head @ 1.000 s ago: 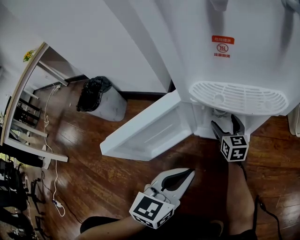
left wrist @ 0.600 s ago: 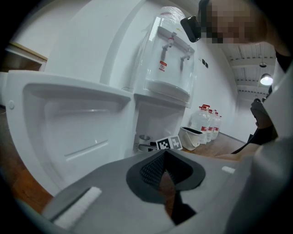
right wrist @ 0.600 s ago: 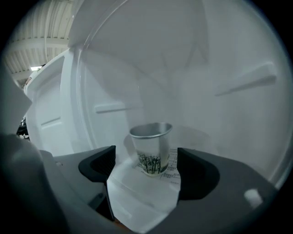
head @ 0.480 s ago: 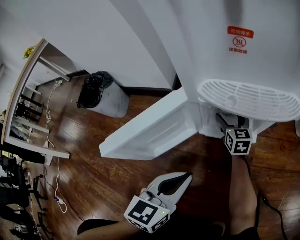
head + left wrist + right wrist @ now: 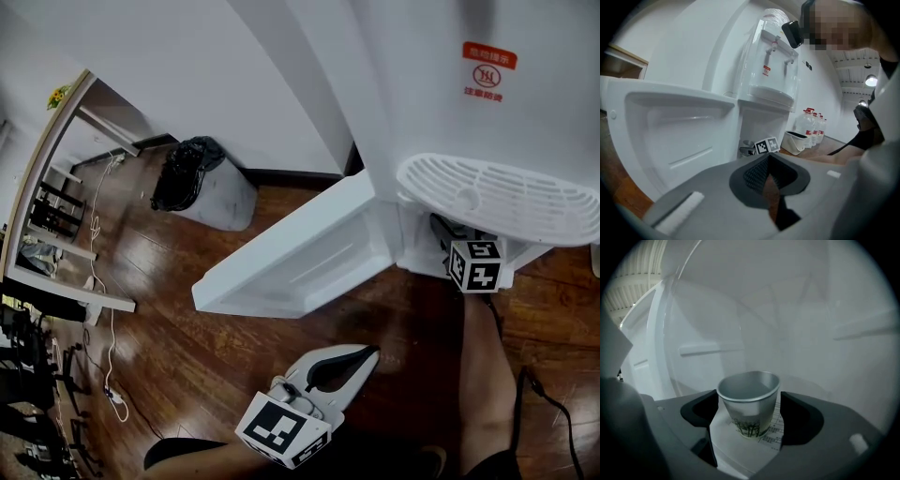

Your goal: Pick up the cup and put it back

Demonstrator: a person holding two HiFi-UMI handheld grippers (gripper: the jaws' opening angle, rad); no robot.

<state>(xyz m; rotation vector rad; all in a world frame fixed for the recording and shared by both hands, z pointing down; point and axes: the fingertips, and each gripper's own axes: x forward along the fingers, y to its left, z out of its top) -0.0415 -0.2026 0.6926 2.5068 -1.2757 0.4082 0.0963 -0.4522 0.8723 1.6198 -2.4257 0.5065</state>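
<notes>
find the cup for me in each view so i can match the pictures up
Head view: not in it; hidden under the drip tray, past the marker cube.
Left gripper view: maybe the small grey shape left of that cube; too small to be sure.
Right gripper view: centre, cup upright on a printed sheet between the jaws.
Shared landmark: the open white door.

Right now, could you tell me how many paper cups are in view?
1: the paper cup stands upright on a printed sheet, between the jaws of the right hand-held gripper. Others may be hidden.
</notes>
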